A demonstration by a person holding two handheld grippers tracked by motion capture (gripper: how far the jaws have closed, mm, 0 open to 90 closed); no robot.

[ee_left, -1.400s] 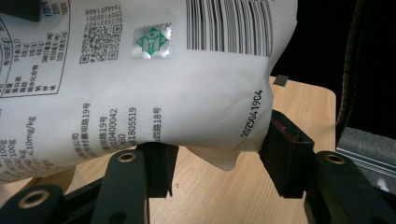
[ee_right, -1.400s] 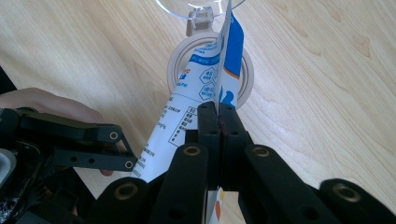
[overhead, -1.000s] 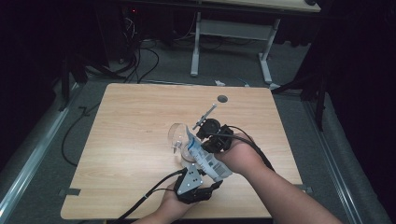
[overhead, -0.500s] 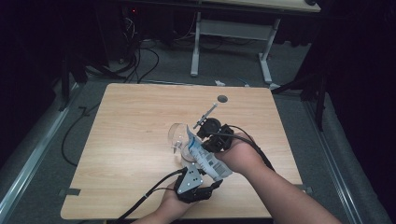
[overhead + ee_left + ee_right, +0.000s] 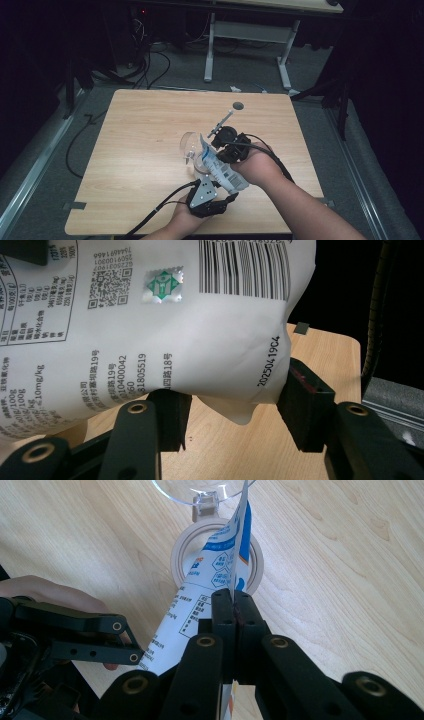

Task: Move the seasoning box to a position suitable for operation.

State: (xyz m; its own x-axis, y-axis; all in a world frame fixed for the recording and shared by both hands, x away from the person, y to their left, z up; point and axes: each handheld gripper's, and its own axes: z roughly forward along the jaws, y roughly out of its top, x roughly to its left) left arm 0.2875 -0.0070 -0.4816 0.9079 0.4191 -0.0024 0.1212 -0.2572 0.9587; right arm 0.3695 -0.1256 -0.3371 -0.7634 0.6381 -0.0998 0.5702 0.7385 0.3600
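While nothing has shifted since a second ago, the right tool (image 5: pixel 233 611) stays clamped on the white pouch (image 5: pixel 165 315), tilted over the jar's mouth (image 5: pixel 216 555) just ahead, with the left tool (image 5: pixel 232 412) wide beneath it, so pouring looks under way.

Right gripper (image 5: pixel 234 611) clamped; left gripper (image 5: pixel 232 410) agape

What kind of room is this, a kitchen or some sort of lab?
Probably a lab or workshop, not a kitchen: a bare wooden table on grey floor, loose cables trailing behind it, another metal-legged bench beyond, dark surroundings.

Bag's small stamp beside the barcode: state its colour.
Green and silvery stamp on the white bag, clearest in the left gripper view.
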